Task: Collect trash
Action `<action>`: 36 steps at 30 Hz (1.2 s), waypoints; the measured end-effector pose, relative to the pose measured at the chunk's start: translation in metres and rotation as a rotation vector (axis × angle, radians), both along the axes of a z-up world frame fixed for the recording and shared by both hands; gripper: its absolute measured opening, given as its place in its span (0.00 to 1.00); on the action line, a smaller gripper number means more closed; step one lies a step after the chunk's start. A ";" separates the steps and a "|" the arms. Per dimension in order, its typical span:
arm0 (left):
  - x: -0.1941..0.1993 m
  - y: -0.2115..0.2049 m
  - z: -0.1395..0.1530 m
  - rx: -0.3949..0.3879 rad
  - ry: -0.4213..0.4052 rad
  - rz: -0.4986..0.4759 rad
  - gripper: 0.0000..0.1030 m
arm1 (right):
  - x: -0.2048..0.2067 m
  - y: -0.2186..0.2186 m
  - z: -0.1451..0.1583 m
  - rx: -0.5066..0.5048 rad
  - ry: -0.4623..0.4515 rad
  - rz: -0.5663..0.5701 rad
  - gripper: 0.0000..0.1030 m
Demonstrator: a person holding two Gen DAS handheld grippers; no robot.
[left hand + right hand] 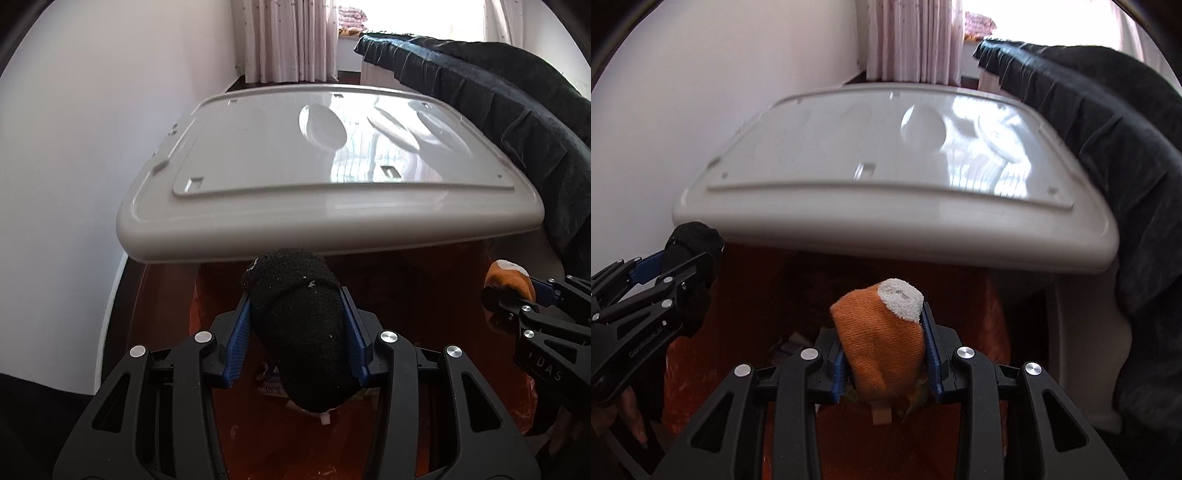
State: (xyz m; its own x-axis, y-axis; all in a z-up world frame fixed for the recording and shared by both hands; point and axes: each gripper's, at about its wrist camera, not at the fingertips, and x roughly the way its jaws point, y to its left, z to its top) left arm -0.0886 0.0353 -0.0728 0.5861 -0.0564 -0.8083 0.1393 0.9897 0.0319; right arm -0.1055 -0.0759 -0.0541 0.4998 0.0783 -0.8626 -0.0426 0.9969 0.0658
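Observation:
My left gripper (297,306) is shut on a black sock (303,325), held above an orange-lined bin (258,443). My right gripper (882,325) is shut on an orange sock with a white toe (886,343), above the same orange liner (993,332). Each gripper shows in the other's view: the right one with its orange sock (509,284) at the right edge, the left one with its black sock (690,243) at the left edge. The bin's raised grey lid (325,158) stands just ahead of both; it also shows in the right wrist view (886,155). Some scraps (271,387) lie in the bin under the black sock.
A dark cloth (517,110) hangs over something on the right, close to the lid. A white wall (92,129) is on the left. Pink curtains (291,37) and a bright window are at the back.

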 end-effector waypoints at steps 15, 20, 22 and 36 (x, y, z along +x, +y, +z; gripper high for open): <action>-0.008 0.010 -0.022 -0.006 0.042 0.043 0.55 | -0.009 0.011 -0.027 -0.093 0.020 -0.002 0.67; -0.008 0.008 -0.014 -0.005 0.008 0.053 0.75 | -0.010 0.012 -0.021 -0.123 -0.027 -0.005 0.91; -0.008 0.006 -0.012 0.009 0.003 0.051 0.76 | -0.009 0.012 -0.020 -0.143 -0.037 -0.008 0.93; -0.004 0.004 0.016 -0.029 -0.099 0.047 0.76 | -0.005 -0.017 0.006 -0.184 -0.164 -0.109 0.94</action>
